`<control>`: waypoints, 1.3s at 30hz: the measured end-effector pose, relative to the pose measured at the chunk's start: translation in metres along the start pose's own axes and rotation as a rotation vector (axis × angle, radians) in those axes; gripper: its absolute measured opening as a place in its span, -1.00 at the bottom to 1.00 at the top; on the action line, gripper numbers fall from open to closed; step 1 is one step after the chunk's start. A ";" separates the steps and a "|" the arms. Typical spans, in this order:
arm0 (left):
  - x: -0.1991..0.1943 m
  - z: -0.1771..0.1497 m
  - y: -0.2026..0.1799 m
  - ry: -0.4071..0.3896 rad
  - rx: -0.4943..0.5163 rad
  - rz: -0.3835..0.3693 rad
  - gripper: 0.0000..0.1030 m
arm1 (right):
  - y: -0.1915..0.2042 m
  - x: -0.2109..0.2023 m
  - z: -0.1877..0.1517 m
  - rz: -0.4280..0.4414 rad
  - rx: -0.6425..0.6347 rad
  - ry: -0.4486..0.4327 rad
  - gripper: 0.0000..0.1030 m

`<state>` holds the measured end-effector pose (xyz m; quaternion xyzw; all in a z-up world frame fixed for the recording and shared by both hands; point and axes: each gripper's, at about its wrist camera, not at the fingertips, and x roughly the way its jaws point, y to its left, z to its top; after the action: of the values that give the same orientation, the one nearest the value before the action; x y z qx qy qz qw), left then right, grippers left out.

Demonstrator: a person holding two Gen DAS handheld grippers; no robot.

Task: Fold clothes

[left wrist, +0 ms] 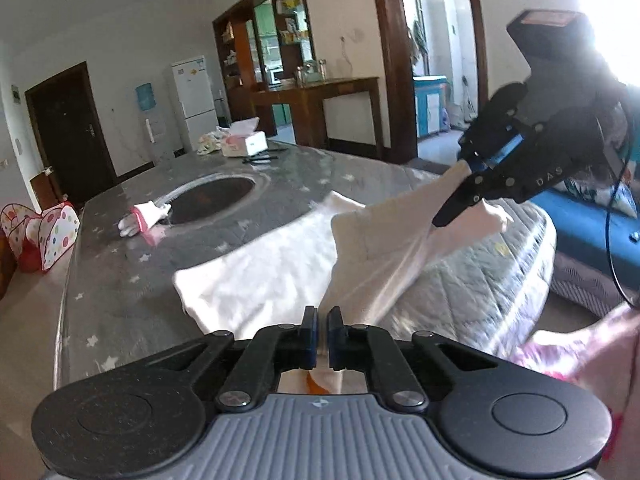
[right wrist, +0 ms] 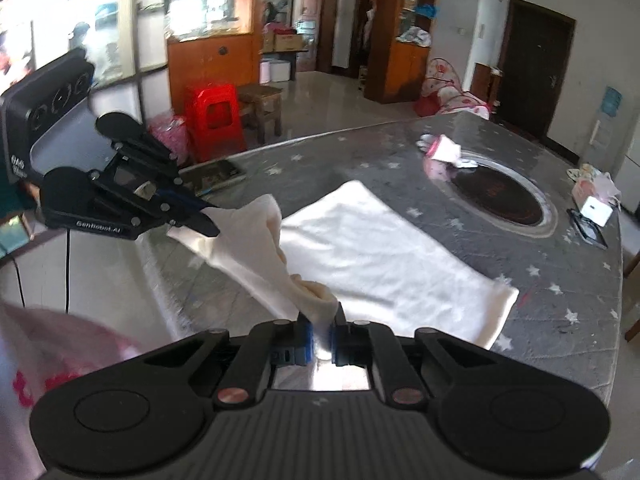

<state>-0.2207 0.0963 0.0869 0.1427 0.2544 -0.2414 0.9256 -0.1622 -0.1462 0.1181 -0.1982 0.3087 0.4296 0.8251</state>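
A white garment (left wrist: 272,280) lies partly on the grey star-patterned table (left wrist: 120,292), its near edge lifted. My left gripper (left wrist: 322,330) is shut on one corner of the white garment. My right gripper (left wrist: 460,184) is shut on another corner and holds it up above the table's right side. In the right wrist view the white garment (right wrist: 380,252) spreads flat across the table (right wrist: 560,280), my right gripper (right wrist: 322,332) pinches a bunched corner, and my left gripper (right wrist: 208,220) holds the other corner raised at the left.
A pink-and-white small garment (left wrist: 144,220) lies by a dark round inset (left wrist: 212,198) in the table. A tissue box (left wrist: 244,142) sits at the far end. A red stool (right wrist: 216,120) and a play tent (left wrist: 40,236) stand on the floor.
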 end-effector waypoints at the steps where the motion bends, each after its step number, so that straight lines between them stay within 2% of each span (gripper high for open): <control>1: 0.004 0.005 0.005 -0.007 -0.005 0.005 -0.90 | -0.008 0.004 0.005 -0.005 0.013 0.002 -0.87; 8: 0.059 0.045 0.051 -0.003 -0.024 0.056 -0.90 | -0.064 0.041 0.045 -0.038 0.042 0.029 -0.87; 12: 0.109 0.061 0.081 0.053 -0.058 0.095 -0.90 | -0.094 0.078 0.063 -0.064 0.044 0.059 -0.87; 18: 0.189 0.051 0.109 0.172 -0.117 0.178 -0.89 | -0.133 0.154 0.057 -0.121 0.141 0.096 -0.85; 21: 0.210 0.044 0.116 0.199 -0.156 0.207 -0.85 | -0.141 0.181 0.043 -0.158 0.188 0.092 -0.72; 22: 0.213 0.042 0.117 0.200 -0.161 0.219 -0.81 | -0.143 0.183 0.039 -0.167 0.208 0.085 -0.61; 24: 0.213 0.043 0.118 0.193 -0.161 0.234 -0.79 | -0.148 0.175 0.035 -0.176 0.236 0.065 -0.56; 26: 0.212 0.044 0.119 0.186 -0.160 0.252 -0.67 | -0.152 0.166 0.032 -0.185 0.264 0.045 -0.39; 28: 0.211 0.046 0.122 0.181 -0.170 0.276 -0.62 | -0.156 0.158 0.028 -0.195 0.293 0.025 -0.34; 35: 0.203 0.045 0.139 0.173 -0.238 0.339 -0.54 | -0.160 0.132 0.007 -0.234 0.366 0.029 -0.35; 39: 0.185 0.050 0.131 0.134 -0.258 0.303 -0.54 | -0.165 0.135 -0.004 -0.234 0.411 0.032 -0.37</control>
<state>0.0075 0.1181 0.0469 0.0754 0.3198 -0.0548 0.9429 0.0331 -0.1601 0.0337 -0.0675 0.3775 0.2561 0.8873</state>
